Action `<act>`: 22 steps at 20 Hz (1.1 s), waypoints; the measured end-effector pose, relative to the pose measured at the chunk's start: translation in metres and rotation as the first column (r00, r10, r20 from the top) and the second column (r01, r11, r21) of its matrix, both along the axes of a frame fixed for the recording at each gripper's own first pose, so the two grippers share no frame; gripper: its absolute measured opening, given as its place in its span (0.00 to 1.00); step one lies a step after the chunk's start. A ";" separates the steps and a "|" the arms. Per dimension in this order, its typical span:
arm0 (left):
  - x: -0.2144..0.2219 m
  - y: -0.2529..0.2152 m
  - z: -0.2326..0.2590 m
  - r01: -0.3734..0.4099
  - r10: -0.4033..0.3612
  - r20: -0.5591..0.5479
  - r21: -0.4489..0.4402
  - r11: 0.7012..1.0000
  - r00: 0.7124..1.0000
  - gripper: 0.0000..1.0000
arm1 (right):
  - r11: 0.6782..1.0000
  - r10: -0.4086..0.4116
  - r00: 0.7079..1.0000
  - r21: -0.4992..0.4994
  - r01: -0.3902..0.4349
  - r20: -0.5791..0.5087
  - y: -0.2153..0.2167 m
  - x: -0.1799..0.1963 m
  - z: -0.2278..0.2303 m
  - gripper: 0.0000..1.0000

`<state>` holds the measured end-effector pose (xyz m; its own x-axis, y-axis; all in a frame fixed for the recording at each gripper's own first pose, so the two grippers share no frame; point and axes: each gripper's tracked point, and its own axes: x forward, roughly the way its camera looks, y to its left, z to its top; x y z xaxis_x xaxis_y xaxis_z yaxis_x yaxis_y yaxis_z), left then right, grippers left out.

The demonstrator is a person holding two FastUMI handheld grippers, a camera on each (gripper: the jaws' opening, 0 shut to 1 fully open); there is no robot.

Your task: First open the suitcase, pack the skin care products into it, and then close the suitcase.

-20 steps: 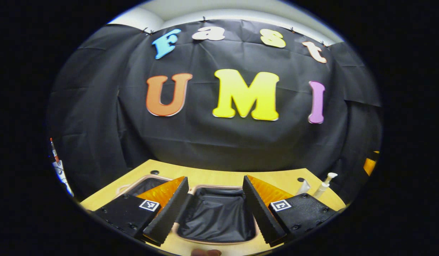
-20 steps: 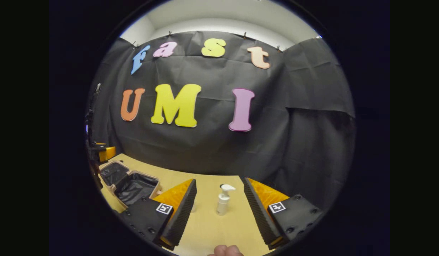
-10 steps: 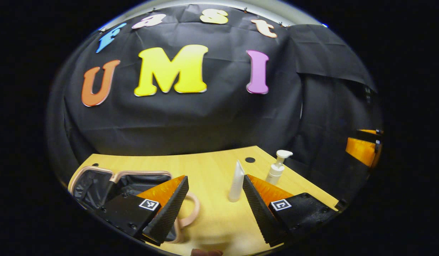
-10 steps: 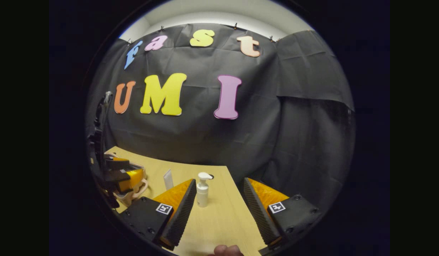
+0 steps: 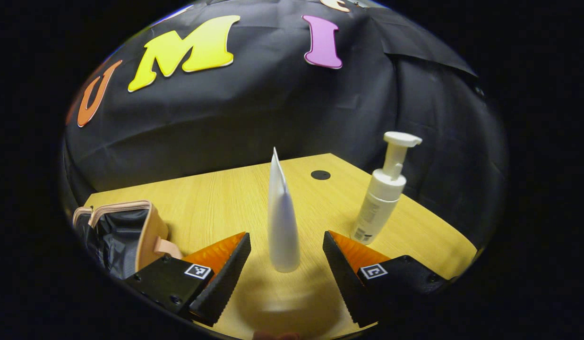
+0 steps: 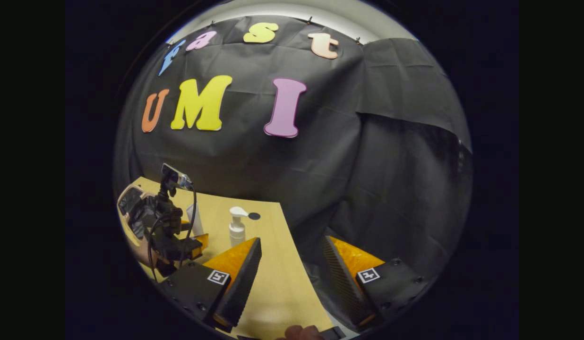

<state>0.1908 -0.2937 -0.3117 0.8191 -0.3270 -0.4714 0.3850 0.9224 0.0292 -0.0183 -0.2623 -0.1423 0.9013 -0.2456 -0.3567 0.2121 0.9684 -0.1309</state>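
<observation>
A white tube (image 5: 282,222) stands upright on the wooden table (image 5: 216,198). It sits between the fingers of my left gripper (image 5: 286,234), which is open with a gap on both sides. A white pump bottle (image 5: 382,198) stands just beyond that gripper's right finger. The open suitcase (image 5: 126,231), pink-rimmed with black lining, lies at the left. In the right gripper view, my right gripper (image 6: 292,239) is open and holds nothing over the table's right edge. The pump bottle (image 6: 236,226) is to its left. Farther left are the left gripper (image 6: 171,236), partly hiding the tube (image 6: 195,219), and the suitcase (image 6: 129,200).
A round black hole (image 5: 320,174) marks the table near its far corner. The table edge (image 6: 292,255) runs between my right fingers, with black cloth beyond. A cable hangs from the left gripper's camera (image 6: 176,178). A fingertip (image 6: 299,333) shows at the bottom.
My left gripper has swung right, away from the suitcase, and moved in so the tube now stands between its fingers. My right gripper has drifted right, leaving the pump bottle to its left.
</observation>
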 end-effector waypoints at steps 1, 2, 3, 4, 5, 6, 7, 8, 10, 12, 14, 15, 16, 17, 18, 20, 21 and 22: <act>0.007 0.001 -0.009 -0.008 0.008 -0.018 -0.002 1.000 1.000 0.98 | 1.000 -0.005 1.000 0.004 0.005 -0.005 -0.003 0.001 -0.001 0.77; 0.011 0.001 -0.017 -0.014 0.014 -0.041 -0.004 1.000 0.999 0.98 | 1.000 -0.008 1.000 0.006 0.008 -0.010 -0.004 0.003 -0.005 0.77; 0.014 0.002 -0.023 -0.023 0.022 -0.061 -0.009 1.000 0.998 0.98 | 1.000 -0.008 1.000 0.007 0.008 -0.015 -0.006 0.005 -0.007 0.77; 0.016 0.001 -0.027 -0.026 0.025 -0.076 -0.014 1.000 0.997 0.97 | 1.000 -0.008 1.000 0.009 0.008 -0.019 -0.005 0.005 -0.009 0.80; 0.017 0.000 -0.028 -0.027 0.026 -0.080 -0.013 1.000 0.996 0.91 | 1.000 -0.008 1.000 0.011 0.008 -0.024 -0.007 0.008 -0.012 0.80; 0.019 -0.001 -0.029 -0.023 0.022 -0.082 -0.012 1.000 0.996 0.94 | 1.000 -0.009 1.000 0.013 0.009 -0.027 -0.007 0.009 -0.014 0.80; 0.021 -0.002 -0.031 -0.017 0.017 -0.084 -0.004 1.000 0.996 0.78 | 1.000 -0.009 1.000 0.017 0.010 -0.028 -0.007 0.011 -0.015 0.79; 0.022 -0.002 -0.033 -0.013 0.014 -0.086 0.005 1.000 0.996 0.73 | 1.000 -0.009 1.000 0.022 0.009 -0.029 -0.007 0.013 -0.017 0.80; 0.023 -0.002 -0.034 -0.004 0.004 -0.087 0.011 1.000 0.996 0.64 | 1.000 0.002 0.999 0.031 -0.001 -0.036 -0.001 0.015 -0.021 0.80; 0.021 0.001 -0.033 -0.007 0.007 -0.104 0.005 1.000 0.995 0.49 | 0.999 0.029 0.998 0.033 -0.027 -0.053 0.005 0.016 -0.027 0.80; 0.019 0.002 -0.024 -0.005 0.004 -0.101 -0.012 1.000 0.995 0.54 | 0.998 0.055 0.997 0.034 -0.053 -0.060 0.012 0.018 -0.032 0.80; 0.016 0.005 -0.016 -0.005 0.003 -0.096 -0.019 1.000 0.995 0.53 | 0.996 0.074 0.996 0.047 -0.071 -0.059 0.017 0.021 -0.035 0.80; 0.011 0.009 -0.005 -0.005 0.002 -0.092 -0.031 1.000 0.996 0.46 | 0.994 0.096 0.993 0.065 -0.092 -0.063 0.024 0.024 -0.041 0.78; 0.005 0.015 0.012 -0.011 0.007 -0.085 -0.047 0.999 0.996 0.46 | 0.987 0.136 0.988 0.099 -0.128 -0.070 0.037 0.030 -0.052 0.80; -0.002 0.021 0.023 -0.017 0.012 -0.081 -0.057 0.998 0.997 0.46 | 0.980 0.165 0.983 0.123 -0.155 -0.077 0.047 0.036 -0.062 0.79; -0.020 0.035 0.044 -0.024 0.018 -0.076 -0.067 0.997 0.997 0.46 | 0.968 0.210 0.975 0.154 -0.197 -0.077 0.065 0.047 -0.079 0.80; -0.031 0.046 0.052 -0.029 0.024 -0.079 -0.065 0.997 0.997 0.46 | 0.963 0.227 0.971 0.163 -0.213 -0.071 0.073 0.055 -0.088 0.80; -0.041 0.056 0.060 -0.037 0.032 -0.083 -0.062 0.997 0.996 0.46 | 0.958 0.244 0.968 0.171 -0.229 -0.067 0.081 0.064 -0.098 0.80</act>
<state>0.1500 -0.2380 -0.2517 0.7900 -0.3306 -0.5163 0.3516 0.9342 -0.0602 0.0456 -0.1809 -0.2403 0.8908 0.0376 -0.4528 -0.0309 0.9993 0.0223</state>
